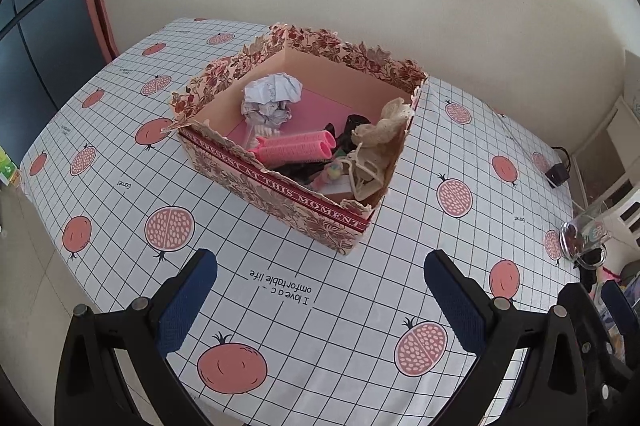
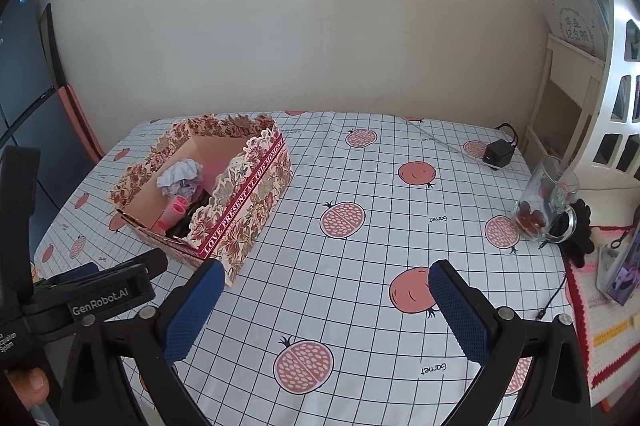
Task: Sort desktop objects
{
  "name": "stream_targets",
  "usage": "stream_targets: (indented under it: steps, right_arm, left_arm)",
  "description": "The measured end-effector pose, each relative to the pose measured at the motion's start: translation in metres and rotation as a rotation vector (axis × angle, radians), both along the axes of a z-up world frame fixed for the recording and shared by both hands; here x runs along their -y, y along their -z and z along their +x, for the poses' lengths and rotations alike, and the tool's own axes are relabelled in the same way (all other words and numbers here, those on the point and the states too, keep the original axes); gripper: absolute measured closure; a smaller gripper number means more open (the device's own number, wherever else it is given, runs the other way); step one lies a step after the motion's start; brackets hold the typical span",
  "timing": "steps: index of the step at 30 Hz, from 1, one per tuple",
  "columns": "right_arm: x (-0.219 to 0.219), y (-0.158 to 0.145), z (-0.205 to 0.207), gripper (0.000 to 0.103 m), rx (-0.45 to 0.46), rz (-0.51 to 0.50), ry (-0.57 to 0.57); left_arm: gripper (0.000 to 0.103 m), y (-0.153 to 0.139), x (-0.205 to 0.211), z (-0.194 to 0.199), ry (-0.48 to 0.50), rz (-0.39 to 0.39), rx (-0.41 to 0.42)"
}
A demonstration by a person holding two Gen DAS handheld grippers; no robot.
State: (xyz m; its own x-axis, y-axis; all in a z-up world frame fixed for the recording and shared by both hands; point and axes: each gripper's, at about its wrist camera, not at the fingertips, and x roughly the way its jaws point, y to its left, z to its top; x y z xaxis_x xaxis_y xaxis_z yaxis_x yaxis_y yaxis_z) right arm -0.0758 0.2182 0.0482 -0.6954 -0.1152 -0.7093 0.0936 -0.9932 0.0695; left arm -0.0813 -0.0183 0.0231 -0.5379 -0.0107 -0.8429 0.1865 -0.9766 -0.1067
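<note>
A floral cardboard box stands on the table, also seen in the right wrist view. Inside lie crumpled paper, pink hair rollers, black items and a cream lace piece. My left gripper is open and empty, just in front of the box. My right gripper is open and empty, over bare tablecloth to the right of the box. The left gripper's body shows at the left of the right wrist view.
A pomegranate-print grid tablecloth covers the table. A glass mug stands at the right edge next to a black item. A black charger with cable lies at the back right. A crocheted mat and white shelf are at the right.
</note>
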Motion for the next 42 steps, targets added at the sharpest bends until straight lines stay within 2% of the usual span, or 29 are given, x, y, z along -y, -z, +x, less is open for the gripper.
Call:
stream_targets:
  steps: [5, 20, 27, 42]
  right_arm:
    - [0.003, 0.005, 0.000, 0.000, 0.020, 0.017, -0.008]
    - [-0.004, 0.009, -0.003, 0.000, 0.047, -0.008, 0.004]
    - [-0.007, 0.008, -0.003, 0.000, 0.044, -0.017, 0.013]
    - [-0.013, 0.005, -0.001, 0.000, 0.045, -0.037, 0.031]
  left_arm:
    - [0.000, -0.003, -0.009, 0.003, 0.025, -0.020, -0.023]
    - [0.000, -0.002, -0.012, 0.007, 0.031, -0.005, -0.031]
    - [0.000, -0.006, -0.017, 0.009, 0.039, -0.038, -0.056]
    - [0.000, -0.004, -0.026, 0.009, 0.044, -0.059, -0.027]
